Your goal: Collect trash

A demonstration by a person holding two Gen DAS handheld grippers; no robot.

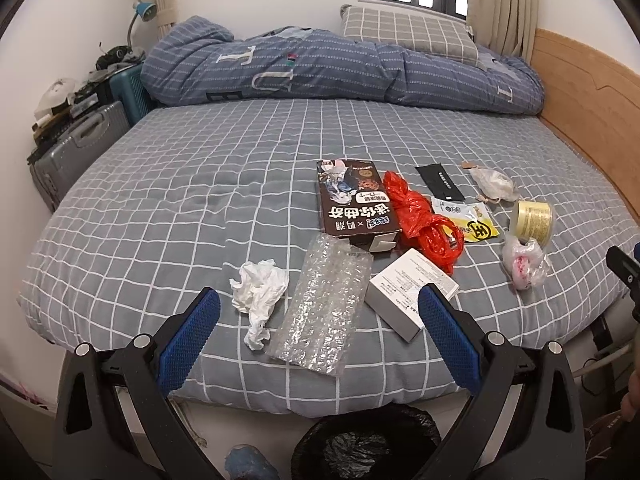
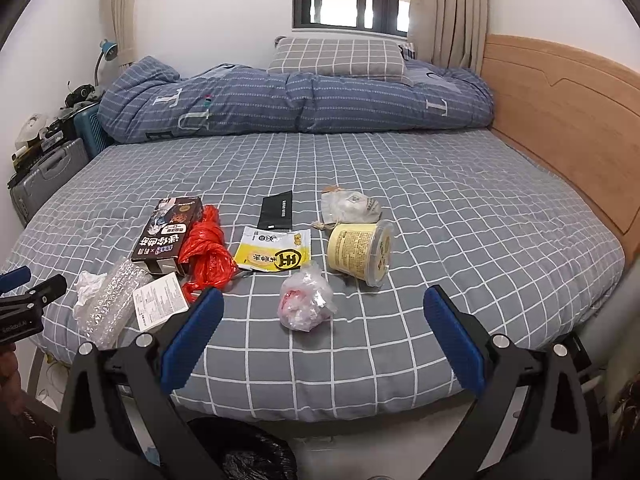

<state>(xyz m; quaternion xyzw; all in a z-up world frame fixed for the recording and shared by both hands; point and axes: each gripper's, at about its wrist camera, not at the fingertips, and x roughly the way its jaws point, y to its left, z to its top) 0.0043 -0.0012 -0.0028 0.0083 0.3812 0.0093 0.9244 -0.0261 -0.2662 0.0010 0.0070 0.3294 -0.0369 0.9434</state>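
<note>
Blue-padded left gripper (image 1: 319, 300) and right gripper (image 2: 323, 300): both spread wide, holding nothing. Bubble wrap (image 1: 322, 300) lies between left jaws; clear plastic wad (image 2: 305, 300) sits between right jaws, just ahead. Approach low, centre item, close gently w/o snagging sheet. Black-lined bin (image 1: 370, 444) sits below jaws. Yellow tub (image 2: 360, 252) shows fully only in right view; crumpled tissue (image 1: 260, 296) clearer in left.

It was a home bedroom: a bed (image 2: 400, 208) in a grey checked sheet filled it, with a rolled blue quilt (image 2: 296, 100) and pillow (image 2: 336, 58) along its far edge, a wooden headboard (image 2: 560, 120), curtains (image 2: 452, 8) and suitcases (image 1: 76, 148).
</note>
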